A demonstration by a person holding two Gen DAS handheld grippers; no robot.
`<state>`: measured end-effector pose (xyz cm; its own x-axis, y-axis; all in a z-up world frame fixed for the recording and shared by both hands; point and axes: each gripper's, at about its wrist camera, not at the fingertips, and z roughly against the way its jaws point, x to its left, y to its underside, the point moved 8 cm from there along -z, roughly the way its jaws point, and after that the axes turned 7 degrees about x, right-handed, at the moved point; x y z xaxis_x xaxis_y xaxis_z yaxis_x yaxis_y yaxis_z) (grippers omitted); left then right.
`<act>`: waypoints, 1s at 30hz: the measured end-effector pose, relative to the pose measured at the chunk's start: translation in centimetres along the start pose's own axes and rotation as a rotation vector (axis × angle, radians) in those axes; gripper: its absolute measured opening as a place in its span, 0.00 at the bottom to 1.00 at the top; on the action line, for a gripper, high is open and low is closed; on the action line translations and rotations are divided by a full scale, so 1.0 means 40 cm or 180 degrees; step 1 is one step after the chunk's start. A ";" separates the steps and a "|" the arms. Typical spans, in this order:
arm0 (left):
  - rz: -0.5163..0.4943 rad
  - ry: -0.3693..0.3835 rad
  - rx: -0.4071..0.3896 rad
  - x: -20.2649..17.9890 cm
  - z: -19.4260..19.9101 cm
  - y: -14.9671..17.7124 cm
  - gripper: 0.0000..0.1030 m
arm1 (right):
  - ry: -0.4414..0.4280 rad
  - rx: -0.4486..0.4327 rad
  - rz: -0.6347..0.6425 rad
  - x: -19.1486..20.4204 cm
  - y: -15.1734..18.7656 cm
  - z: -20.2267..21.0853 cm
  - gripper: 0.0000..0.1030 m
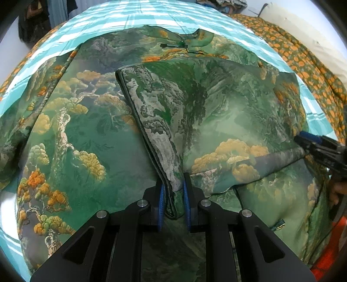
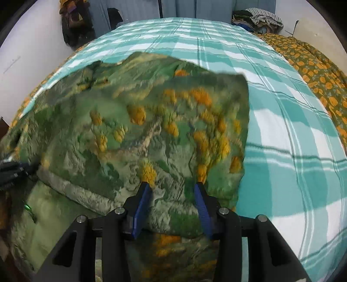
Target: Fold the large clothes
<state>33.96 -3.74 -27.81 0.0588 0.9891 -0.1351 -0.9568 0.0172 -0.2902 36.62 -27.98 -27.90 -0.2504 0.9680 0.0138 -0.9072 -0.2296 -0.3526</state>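
A large green garment (image 1: 91, 121) printed with trees, rocks and orange foliage lies spread on the bed. My left gripper (image 1: 174, 193) is shut on a dark-piped edge of it (image 1: 149, 121), which rises as a folded ridge. The right gripper shows at the right edge of the left wrist view (image 1: 303, 143), at a folded band of the cloth. In the right wrist view the garment (image 2: 151, 121) is blurred, and my right gripper (image 2: 173, 195) stands with its blue pads apart and a fold of cloth lying between them. The left gripper shows at that view's left edge (image 2: 13, 171).
The bed is covered by a teal and white checked sheet (image 2: 282, 138). An orange-flowered green blanket (image 2: 314, 71) lies along its right side. Piled clothes (image 2: 256, 19) sit at the far right corner, dark clothes (image 2: 73, 23) hang at the far left.
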 end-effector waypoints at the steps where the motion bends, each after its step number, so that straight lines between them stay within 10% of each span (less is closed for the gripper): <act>1: -0.0016 -0.0014 -0.0003 -0.004 -0.001 -0.001 0.14 | 0.0012 -0.0001 -0.0047 -0.001 0.002 -0.019 0.42; 6: -0.0143 -0.0195 -0.0116 -0.014 0.017 0.002 0.21 | 0.0230 -0.0101 -0.0115 0.008 -0.007 -0.031 0.42; 13: -0.0076 -0.0358 -0.0321 0.022 0.131 0.110 0.65 | 0.0615 -0.0420 -0.0138 0.040 0.068 0.091 0.43; 20: 0.0288 -0.0415 -0.0492 0.138 0.232 0.250 0.70 | 0.0372 -0.0684 -0.0328 0.154 0.241 0.225 0.58; 30: 0.0811 -0.0627 -0.0699 0.328 0.323 0.291 0.79 | 0.0303 -0.0840 0.0532 0.370 0.301 0.258 0.58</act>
<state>19.92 11.34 -20.74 -0.2493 0.9671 -0.0506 -0.8486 -0.2433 -0.4698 18.49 -17.48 -22.28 -0.3444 0.9271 -0.1479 -0.7341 -0.3641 -0.5732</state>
